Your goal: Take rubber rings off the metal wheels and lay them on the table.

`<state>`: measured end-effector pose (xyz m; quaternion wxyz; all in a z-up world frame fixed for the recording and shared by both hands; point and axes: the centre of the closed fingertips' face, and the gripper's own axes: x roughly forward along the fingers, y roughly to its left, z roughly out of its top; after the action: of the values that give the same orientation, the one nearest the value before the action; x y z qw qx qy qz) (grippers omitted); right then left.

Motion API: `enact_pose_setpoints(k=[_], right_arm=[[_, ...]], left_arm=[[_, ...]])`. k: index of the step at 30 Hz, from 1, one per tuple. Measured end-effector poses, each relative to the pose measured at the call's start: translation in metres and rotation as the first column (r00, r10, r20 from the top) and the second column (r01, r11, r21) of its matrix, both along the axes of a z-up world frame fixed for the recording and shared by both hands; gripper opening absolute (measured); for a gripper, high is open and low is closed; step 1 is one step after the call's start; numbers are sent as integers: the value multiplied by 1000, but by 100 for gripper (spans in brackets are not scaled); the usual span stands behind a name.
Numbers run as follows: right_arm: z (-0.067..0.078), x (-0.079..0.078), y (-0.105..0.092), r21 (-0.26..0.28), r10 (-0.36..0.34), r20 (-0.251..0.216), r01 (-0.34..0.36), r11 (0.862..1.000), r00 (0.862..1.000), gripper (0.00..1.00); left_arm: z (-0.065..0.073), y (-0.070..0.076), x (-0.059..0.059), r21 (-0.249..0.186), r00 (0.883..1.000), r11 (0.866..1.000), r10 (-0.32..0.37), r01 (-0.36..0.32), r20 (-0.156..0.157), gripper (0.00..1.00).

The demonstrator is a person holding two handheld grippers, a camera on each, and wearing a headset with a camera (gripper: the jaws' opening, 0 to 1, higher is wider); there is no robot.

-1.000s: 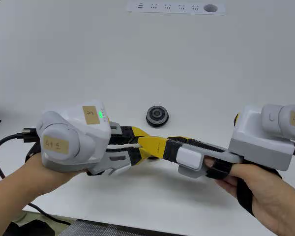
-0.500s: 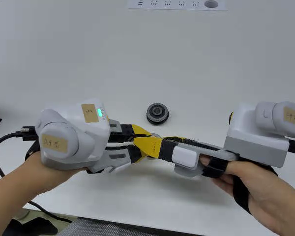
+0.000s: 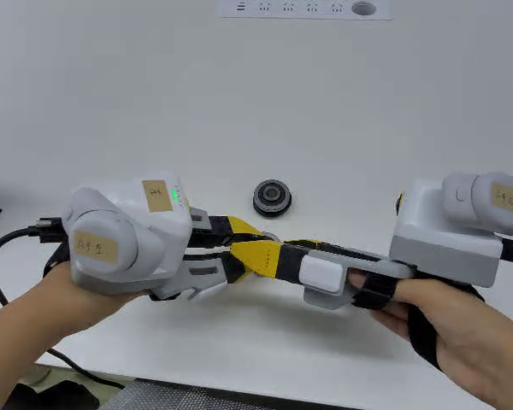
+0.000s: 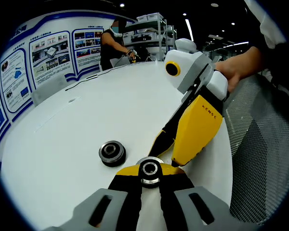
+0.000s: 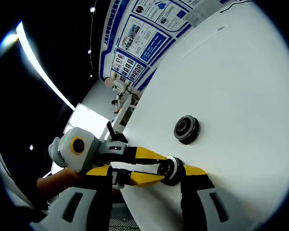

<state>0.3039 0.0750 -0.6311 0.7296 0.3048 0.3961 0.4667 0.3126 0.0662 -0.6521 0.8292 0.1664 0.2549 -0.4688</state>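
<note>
Meeting tip to tip over a white worktop (image 3: 154, 102). Left claw (image 4: 150, 174) pressed onto a small wheel (image 4: 150, 171), pinching it by the rim between yellow tips. Right claw (image 5: 172, 172) straddling that same wheel, one yellow tip at each side; clamped or merely touching, impossible to tell. Second wheel (image 3: 272, 196) resting on the worktop just beyond the tips, apart from both.

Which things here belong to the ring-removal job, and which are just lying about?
Job: wheel clamped in the left gripper; right gripper at it; second wheel on the table.
Lying about: power strip; black cable.
</note>
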Motion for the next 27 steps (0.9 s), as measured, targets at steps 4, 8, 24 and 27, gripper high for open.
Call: enact_pose_setpoints(k=[4,8,24,27], right_arm=[[2,0,-1,4,-3,5,3,1000,1000,58],[0,-1,-2,1,5,-3,-5,1000,1000,57],[-3,-2,-2,-13,24,20,-23,1000,1000,54],[-3,-4,-1,-17,25,32,-24,1000,999,54]], left_arm=[[0,0,0,0,1000,1000,1,-1,0,13],[0,0,0,1,1000,1000,1,-1,0,13],[0,0,0,20,1000,999,-27,27,-2,12],[0,0,1,25,999,999,-34,35,-9,12]])
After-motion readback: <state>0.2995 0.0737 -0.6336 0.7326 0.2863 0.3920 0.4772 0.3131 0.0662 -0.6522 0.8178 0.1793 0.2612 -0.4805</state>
